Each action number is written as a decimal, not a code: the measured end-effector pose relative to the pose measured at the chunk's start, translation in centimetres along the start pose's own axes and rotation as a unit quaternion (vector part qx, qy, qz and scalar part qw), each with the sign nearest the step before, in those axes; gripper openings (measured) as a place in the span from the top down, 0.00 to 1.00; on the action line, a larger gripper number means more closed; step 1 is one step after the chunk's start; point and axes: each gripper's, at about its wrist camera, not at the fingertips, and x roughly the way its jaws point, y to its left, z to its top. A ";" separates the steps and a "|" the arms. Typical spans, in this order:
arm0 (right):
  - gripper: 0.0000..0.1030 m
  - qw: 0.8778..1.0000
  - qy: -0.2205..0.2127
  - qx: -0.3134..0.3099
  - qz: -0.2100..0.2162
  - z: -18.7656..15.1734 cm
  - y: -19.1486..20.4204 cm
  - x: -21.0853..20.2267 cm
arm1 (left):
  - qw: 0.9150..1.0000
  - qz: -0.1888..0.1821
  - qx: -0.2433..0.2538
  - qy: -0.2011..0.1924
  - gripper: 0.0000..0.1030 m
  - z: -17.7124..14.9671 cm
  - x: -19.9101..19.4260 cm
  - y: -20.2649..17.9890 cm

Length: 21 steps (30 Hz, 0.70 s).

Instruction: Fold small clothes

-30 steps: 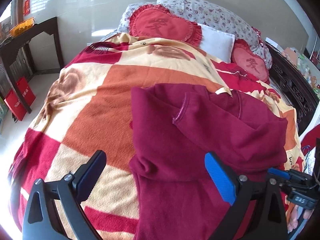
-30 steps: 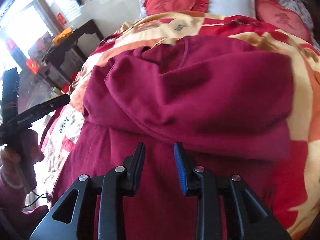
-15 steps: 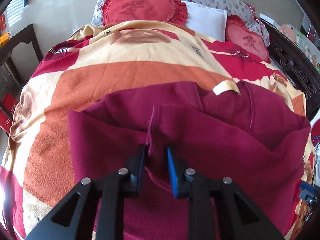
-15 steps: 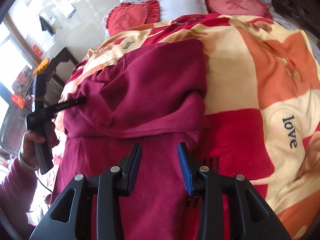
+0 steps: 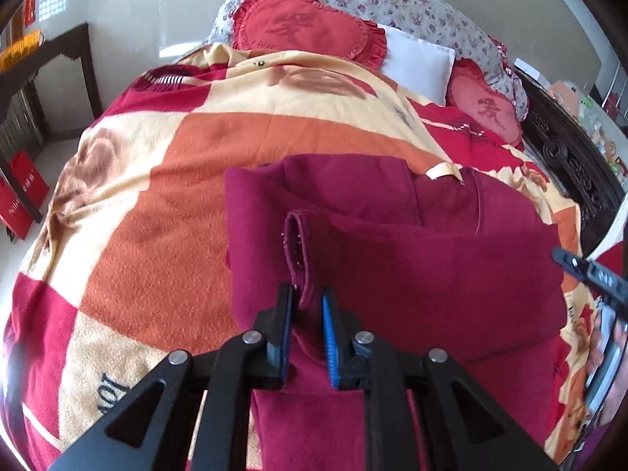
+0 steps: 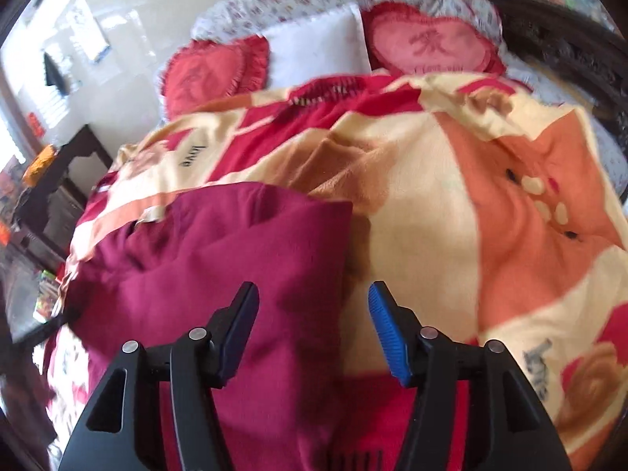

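Observation:
A maroon fleece garment [image 5: 412, 259] lies partly folded on the patterned blanket [image 5: 165, 180]. My left gripper [image 5: 307, 306] is shut on the garment's sleeve cuff [image 5: 296, 251], which stands up between the pads. In the right wrist view the garment [image 6: 219, 259] lies at the left, its right edge between my right gripper's fingers. My right gripper [image 6: 314, 314] is open and holds nothing, just above that edge and the blanket [image 6: 490, 216]. The right gripper's tip also shows at the right edge of the left wrist view [image 5: 588, 271].
Red heart cushions [image 5: 306, 27] and a white pillow [image 5: 416, 62] lie at the bed's head. A dark carved bed frame [image 5: 569, 165] runs along the right. A dark wooden table [image 5: 43, 62] and red bags [image 5: 23, 192] stand by the bed's left side.
My left gripper has closed on the sleeve cuff and keeps hold of it. My right gripper has swung right to the garment's right edge and opened wider.

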 end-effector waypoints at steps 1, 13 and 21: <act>0.86 1.000 0.014 -0.001 0.005 0.7 0.0 1.2 | 1.000 0.001 0.003 -0.003 0.86 -0.1 -0.1 -0.2; 0.71 1.000 -0.022 0.014 0.003 -1.8 -2.1 -1.7 | 1.000 -0.009 0.001 0.019 0.72 -0.8 1.9 -0.5; 0.99 0.998 0.035 0.056 0.019 -5.2 -3.5 0.0 | 1.000 0.005 0.009 0.018 0.53 -1.3 0.7 -0.3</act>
